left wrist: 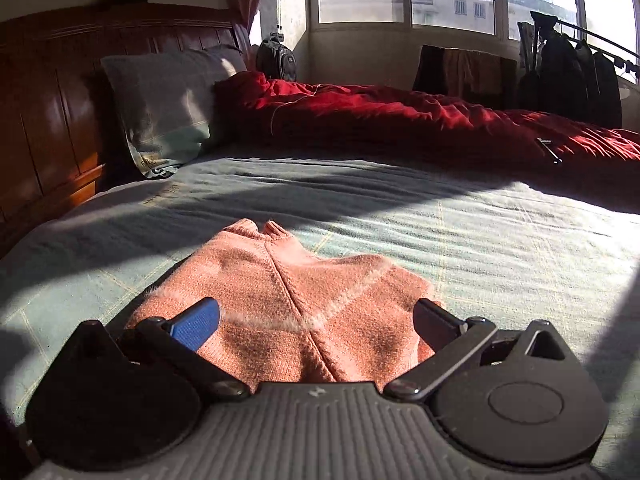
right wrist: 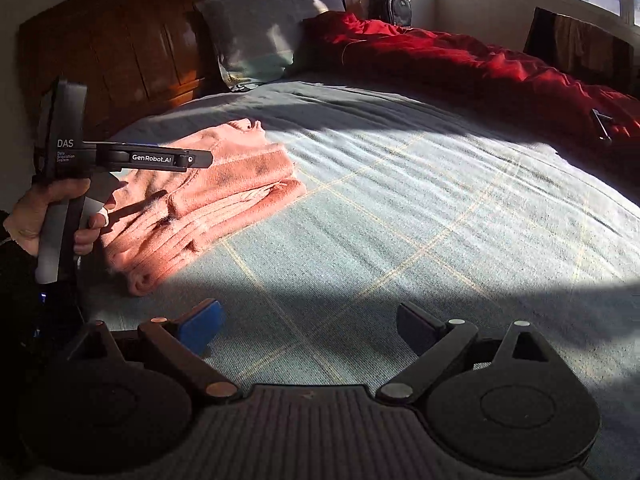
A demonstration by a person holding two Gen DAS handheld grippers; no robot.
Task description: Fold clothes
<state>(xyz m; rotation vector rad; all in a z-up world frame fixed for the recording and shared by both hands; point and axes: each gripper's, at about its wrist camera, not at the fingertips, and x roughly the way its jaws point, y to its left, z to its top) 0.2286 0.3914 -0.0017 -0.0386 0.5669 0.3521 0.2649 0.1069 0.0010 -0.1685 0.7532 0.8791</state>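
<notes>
folded pink sweater [right wrist: 200, 196] sits on the grey-green bedsheet [right wrist: 400, 220]. left gripper [left wrist: 316, 316] hangs over it, fingers spread wide, nothing pinched. right gripper [right wrist: 308, 328] is spread too, over bare sheet.

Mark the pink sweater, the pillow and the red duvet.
pink sweater [right wrist: 224, 184]: right wrist view, on the folded body.
pillow [left wrist: 168, 104]: left wrist view, on its front face.
red duvet [left wrist: 400, 120]: left wrist view, on the bunched middle.
</notes>
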